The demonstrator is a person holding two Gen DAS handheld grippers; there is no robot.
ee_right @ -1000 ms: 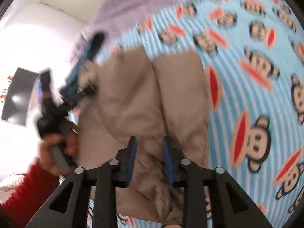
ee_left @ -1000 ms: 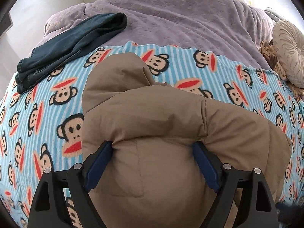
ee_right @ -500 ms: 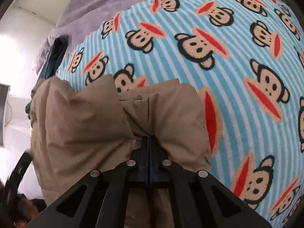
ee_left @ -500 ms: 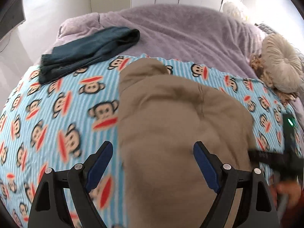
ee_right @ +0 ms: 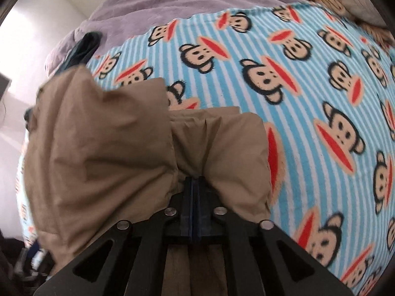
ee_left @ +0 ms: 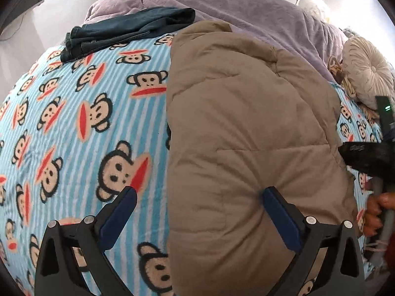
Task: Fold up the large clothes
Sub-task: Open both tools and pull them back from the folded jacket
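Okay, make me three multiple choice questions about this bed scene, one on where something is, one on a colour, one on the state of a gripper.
1. Where do the folded jeans lie?
A. far edge of the monkey blanket
B. on the jacket
C. on the floor

2. What colour is the padded jacket?
A. red
B. tan
C. black

3. How is the right gripper?
A. wide open
B. out of view
C. shut on jacket fabric

Answers: 1 A, they lie at the blanket's far border; 2 B, tan all over; 3 C, pads together, fabric bunched around them.
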